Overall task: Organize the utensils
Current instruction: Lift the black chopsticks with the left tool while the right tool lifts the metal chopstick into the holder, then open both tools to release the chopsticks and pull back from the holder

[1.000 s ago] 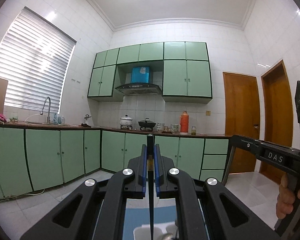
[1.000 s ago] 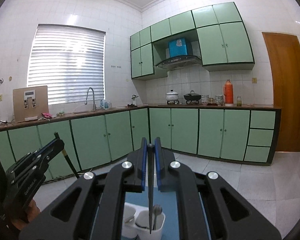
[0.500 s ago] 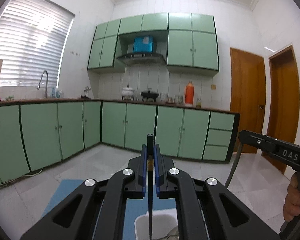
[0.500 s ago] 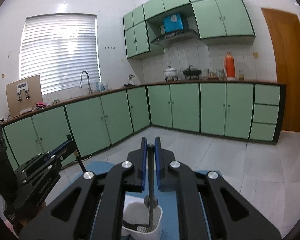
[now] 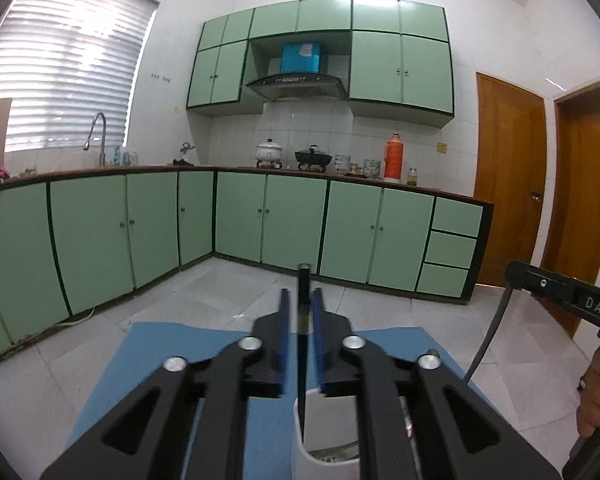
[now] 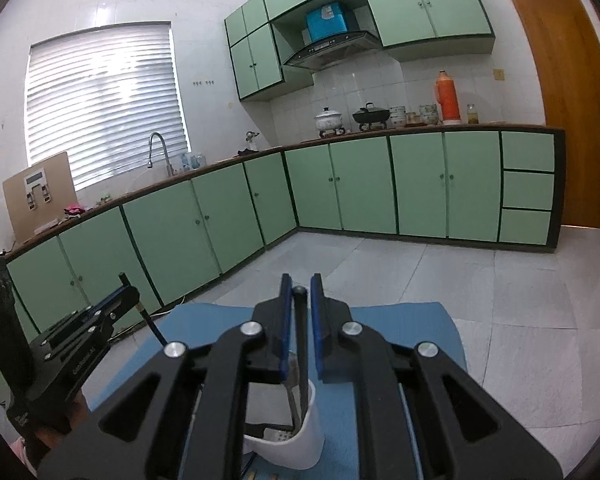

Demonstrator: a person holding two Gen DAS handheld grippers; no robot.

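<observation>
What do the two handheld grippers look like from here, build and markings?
Both are matte black, angular linkage frames with cut-out slots and silver round bolts. Each ends in two thin flat fingers lined with blue pads: left gripper, right gripper. The right gripper's side bears white "DAS" lettering. No cables or sleeves show.

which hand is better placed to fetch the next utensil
Neither clearly. The left gripper and right gripper have both just opened, each with a dark utensil handle standing loose between its jaws, lower end in the white holder.

two grippers: left gripper [image 5: 301, 312], right gripper [image 6: 299, 304]; one white holder [image 6: 300, 440]; two utensils; one blue mat [image 6: 420, 320].
</observation>
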